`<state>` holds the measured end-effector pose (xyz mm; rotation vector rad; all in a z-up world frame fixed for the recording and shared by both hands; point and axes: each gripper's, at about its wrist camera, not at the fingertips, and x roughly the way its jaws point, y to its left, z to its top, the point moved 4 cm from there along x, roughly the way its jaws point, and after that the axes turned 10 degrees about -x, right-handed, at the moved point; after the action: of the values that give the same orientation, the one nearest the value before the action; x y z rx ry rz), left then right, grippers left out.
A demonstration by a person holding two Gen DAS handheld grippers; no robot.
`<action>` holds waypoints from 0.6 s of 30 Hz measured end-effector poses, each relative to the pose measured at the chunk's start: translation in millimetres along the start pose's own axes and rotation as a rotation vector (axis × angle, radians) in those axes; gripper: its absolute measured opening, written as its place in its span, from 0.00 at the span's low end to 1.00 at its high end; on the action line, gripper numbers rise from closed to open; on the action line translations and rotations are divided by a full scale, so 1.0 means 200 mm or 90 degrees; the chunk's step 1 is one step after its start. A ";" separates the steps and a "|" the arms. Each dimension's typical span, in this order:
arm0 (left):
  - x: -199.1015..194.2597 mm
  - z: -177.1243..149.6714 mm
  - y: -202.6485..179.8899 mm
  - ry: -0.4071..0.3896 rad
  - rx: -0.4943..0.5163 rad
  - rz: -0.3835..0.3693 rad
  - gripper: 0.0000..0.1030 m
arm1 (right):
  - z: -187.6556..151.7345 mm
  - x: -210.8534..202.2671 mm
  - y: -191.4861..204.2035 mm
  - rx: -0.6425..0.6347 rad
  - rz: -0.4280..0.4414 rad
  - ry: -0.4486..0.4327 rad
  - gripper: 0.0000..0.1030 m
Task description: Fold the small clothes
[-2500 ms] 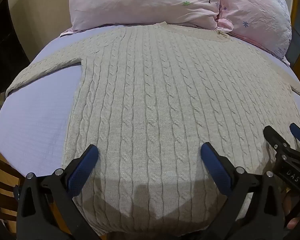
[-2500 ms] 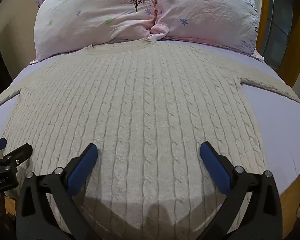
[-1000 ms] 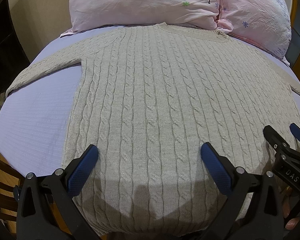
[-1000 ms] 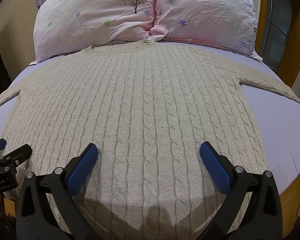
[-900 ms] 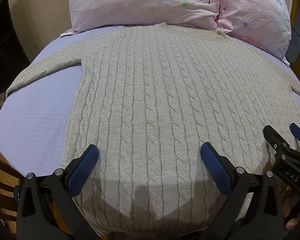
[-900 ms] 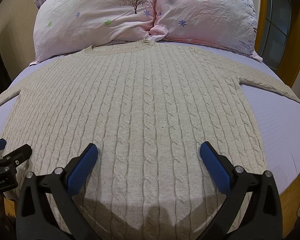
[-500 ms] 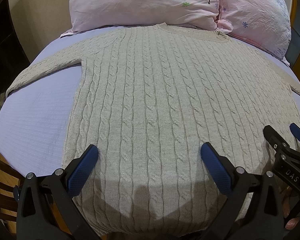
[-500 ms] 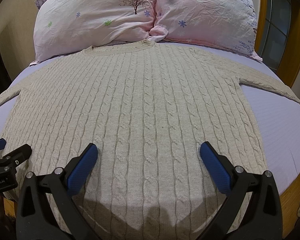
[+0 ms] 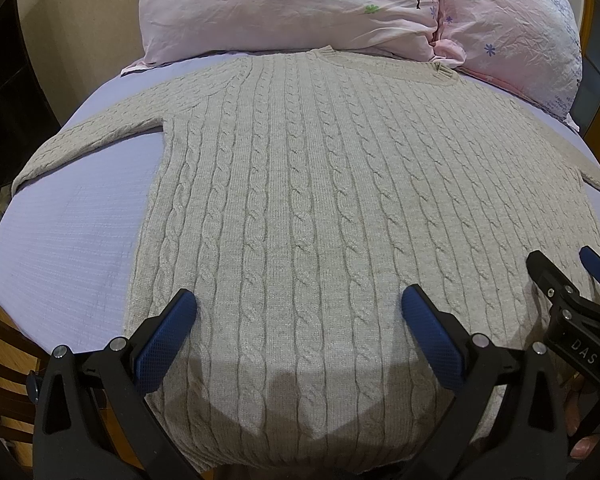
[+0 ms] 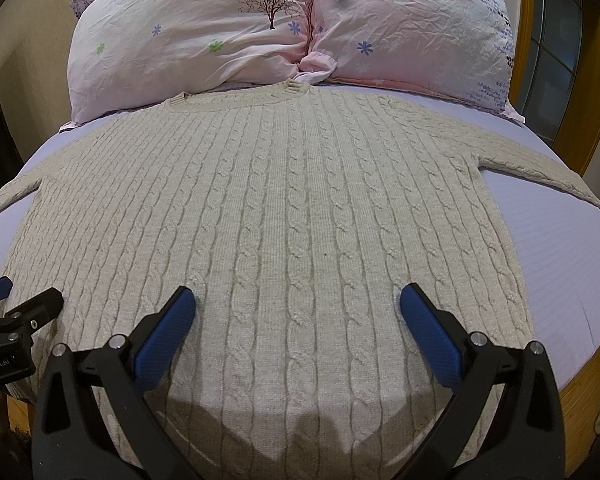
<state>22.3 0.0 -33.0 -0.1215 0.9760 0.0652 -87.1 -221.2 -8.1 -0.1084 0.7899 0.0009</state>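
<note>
Hovering side by side over the near hem, the left gripper (image 9: 298,312) and the right gripper (image 10: 298,310) both stand with their blue-padded fingers spread wide apart, nothing between them. And what has changed in the last couple of seconds? Almost nothing: both views hold practically the same framing as a moment back, so the pair has stayed parked, with no reach and no pinch begun.

The cable-knit sweater (image 9: 320,184) lies flat, spread straight ahead of both grippers, its hem just under their fingers and its collar at the far end, touching the pink pillows (image 10: 284,28). One sleeve (image 9: 96,136) runs out to the left gripper's left across the lilac bedsheet (image 9: 72,240); the other sleeve (image 10: 540,168) stretches away to the right gripper's right. From the left view, the right gripper shows just off to its right, over the knit's edge.

What does the stillness mean? By my reading, the garment is laid out and smoothed, and folding proper is not yet begun. A sleeve or a side edge looks the likely first grab. This thick knit should pinch easily but may drag and bunch when lifted across.
</note>
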 end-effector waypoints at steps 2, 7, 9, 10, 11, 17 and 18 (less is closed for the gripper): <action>0.00 0.00 0.00 0.000 0.000 0.000 0.99 | 0.00 0.00 0.00 0.000 0.000 0.000 0.98; 0.00 0.00 0.00 0.000 0.000 0.000 0.99 | 0.00 0.00 0.00 0.000 0.000 -0.001 0.98; 0.00 0.00 0.00 -0.001 0.000 0.000 0.99 | 0.00 0.00 0.00 0.000 -0.001 -0.001 0.98; 0.00 0.00 0.00 -0.001 0.000 0.000 0.99 | 0.00 0.00 0.00 0.000 -0.001 -0.001 0.98; 0.00 0.00 0.00 -0.001 0.000 0.000 0.99 | 0.00 0.01 0.00 0.000 -0.001 -0.001 0.98; 0.00 0.00 0.00 0.001 0.003 -0.001 0.99 | 0.02 0.04 -0.01 -0.014 0.014 0.005 0.98; 0.00 0.01 -0.01 0.001 0.005 -0.001 0.99 | 0.03 0.04 -0.02 -0.015 0.031 0.007 0.98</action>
<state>24.9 -1.1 -31.6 -0.1161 0.9781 0.0596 -78.2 -224.2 -9.2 -0.1111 0.8036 0.0550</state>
